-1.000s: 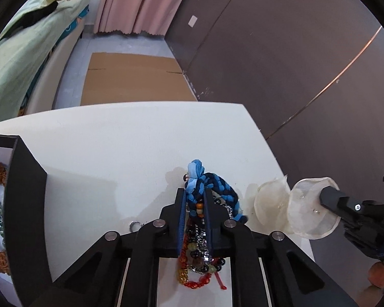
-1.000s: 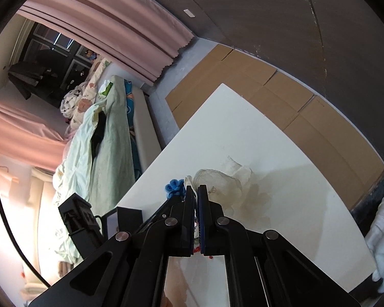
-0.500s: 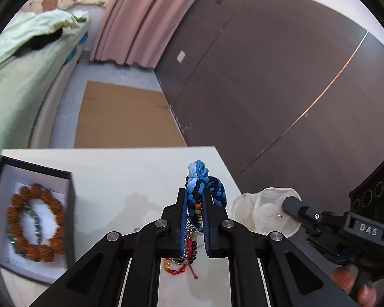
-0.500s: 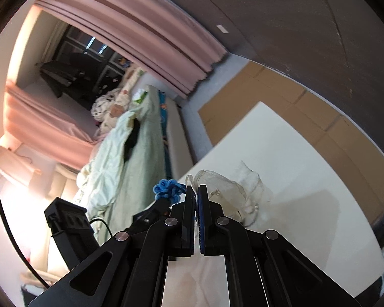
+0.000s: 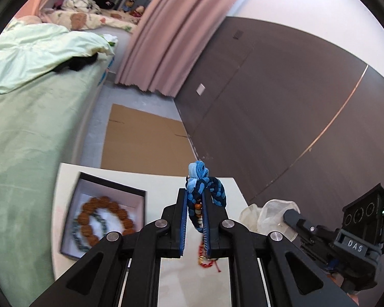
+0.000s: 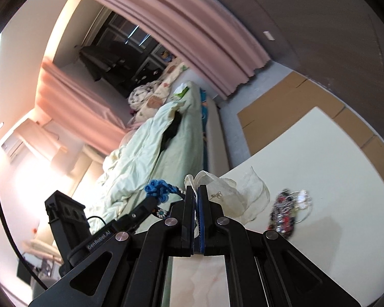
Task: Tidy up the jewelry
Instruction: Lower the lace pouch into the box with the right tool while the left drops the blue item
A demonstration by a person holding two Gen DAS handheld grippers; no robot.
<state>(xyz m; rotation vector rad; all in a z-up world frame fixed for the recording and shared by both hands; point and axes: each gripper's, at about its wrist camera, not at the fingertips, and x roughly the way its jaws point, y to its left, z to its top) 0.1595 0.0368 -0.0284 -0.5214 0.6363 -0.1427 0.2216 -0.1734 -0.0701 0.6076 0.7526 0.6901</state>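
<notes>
My left gripper (image 5: 194, 193) is shut on a blue braided bracelet (image 5: 207, 181), held in the air above the white table (image 5: 163, 186); a beaded strand hangs between its jaws. Lower left of it lies an open black jewelry box (image 5: 138, 194) with a brown bead bracelet (image 5: 107, 202) and a greenish bead bracelet inside. My right gripper (image 6: 196, 188) is shut on the rim of a sheer white pouch (image 6: 233, 197) with a small gold charm in it. The left gripper (image 6: 151, 202) and the bracelet (image 6: 158, 188) show just left of the pouch.
A tangled pile of beaded jewelry (image 6: 284, 212) lies on the table (image 6: 320, 166) to the right of the pouch; a red strand (image 5: 207, 262) shows below the left jaws. A green-covered bed (image 5: 38, 128) runs along the table's left. Flattened cardboard (image 5: 140, 140) covers the floor beyond.
Both grippers have risen and tipped up. The blue bracelet came up off the jewelry pile with the left gripper, and the pouch rose with the right. The box now shows in full.
</notes>
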